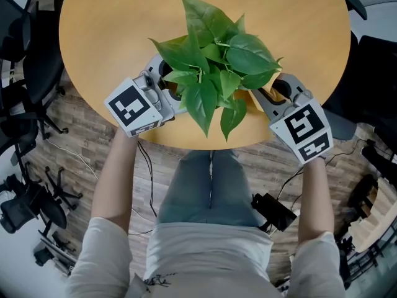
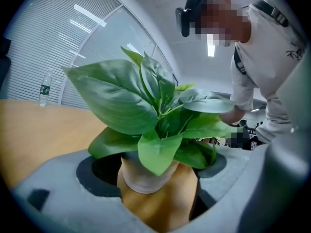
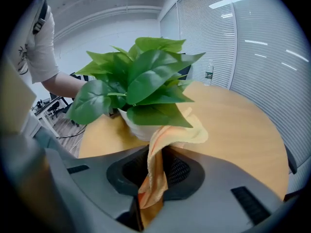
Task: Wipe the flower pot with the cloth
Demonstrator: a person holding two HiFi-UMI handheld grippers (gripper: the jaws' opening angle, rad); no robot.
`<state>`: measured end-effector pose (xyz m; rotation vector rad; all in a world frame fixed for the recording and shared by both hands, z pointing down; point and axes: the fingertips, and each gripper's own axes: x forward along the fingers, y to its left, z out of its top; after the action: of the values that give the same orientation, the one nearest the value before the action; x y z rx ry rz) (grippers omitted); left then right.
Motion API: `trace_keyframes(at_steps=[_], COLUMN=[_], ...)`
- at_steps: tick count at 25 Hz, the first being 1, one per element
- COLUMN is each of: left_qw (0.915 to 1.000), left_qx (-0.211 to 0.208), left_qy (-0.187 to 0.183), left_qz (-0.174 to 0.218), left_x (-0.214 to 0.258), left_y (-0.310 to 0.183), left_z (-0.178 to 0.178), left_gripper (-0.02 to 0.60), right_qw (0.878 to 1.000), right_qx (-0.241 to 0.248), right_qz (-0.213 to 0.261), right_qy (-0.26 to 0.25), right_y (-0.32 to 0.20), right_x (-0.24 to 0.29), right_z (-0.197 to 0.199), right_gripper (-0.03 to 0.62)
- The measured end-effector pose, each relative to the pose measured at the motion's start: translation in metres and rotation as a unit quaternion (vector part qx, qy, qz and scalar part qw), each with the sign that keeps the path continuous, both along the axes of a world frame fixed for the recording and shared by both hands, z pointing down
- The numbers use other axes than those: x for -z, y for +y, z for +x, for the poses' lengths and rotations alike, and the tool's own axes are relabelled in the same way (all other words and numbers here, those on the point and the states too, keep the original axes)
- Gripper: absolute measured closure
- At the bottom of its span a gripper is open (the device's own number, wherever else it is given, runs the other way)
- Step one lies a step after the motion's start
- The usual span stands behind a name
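A leafy green plant point(image 1: 214, 67) stands near the front edge of the round wooden table point(image 1: 111, 30); in the head view its leaves hide the pot. The left gripper view shows the white pot point(image 2: 146, 176) between the wide-apart jaws of my left gripper point(image 1: 170, 85), with bare table visible between the pot and the right jaw. My right gripper point(image 1: 268, 92) is at the plant's right side, shut on an orange-yellow cloth point(image 3: 158, 154). The cloth runs from the jaws up to the pot point(image 3: 138, 127) and lies against its side under the leaves.
A water bottle point(image 2: 44, 88) stands on the far part of the table, also seen as the bottle point(image 3: 209, 73) by the window blinds. Office chairs point(image 1: 25, 61) and cables crowd the floor to the left. My legs are just below the table edge.
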<state>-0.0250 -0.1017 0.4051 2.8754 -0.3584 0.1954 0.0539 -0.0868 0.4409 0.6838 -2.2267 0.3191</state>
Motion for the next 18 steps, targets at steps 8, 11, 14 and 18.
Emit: trace_keyframes(at_steps=[8,11,14,18], left_qw=[0.9999,0.9998,0.9997,0.9995], left_qx=[0.012,0.017,0.023,0.03], left_qy=[-0.002,-0.007,-0.008,-0.01], left_qz=[-0.004,-0.006,-0.006,-0.007], left_x=[0.0,0.001,0.001,0.001], left_y=[0.001,0.001,0.002,0.002], left_z=[-0.001,-0.001,-0.001,-0.001], left_gripper=[0.143,0.142,0.141,0.141], right_qw=[0.999,0.999,0.999,0.998], right_qx=[0.028,0.036,0.041,0.041], right_qz=[0.015,0.015,0.014,0.014], right_qy=[0.024,0.029,0.034,0.035], right_y=[-0.016,-0.013,-0.011,-0.009], right_x=[0.0,0.0,0.0,0.001], right_z=[-0.02,-0.022,-0.022,-0.023], right_gripper=[0.537,0.537,0.537,0.537])
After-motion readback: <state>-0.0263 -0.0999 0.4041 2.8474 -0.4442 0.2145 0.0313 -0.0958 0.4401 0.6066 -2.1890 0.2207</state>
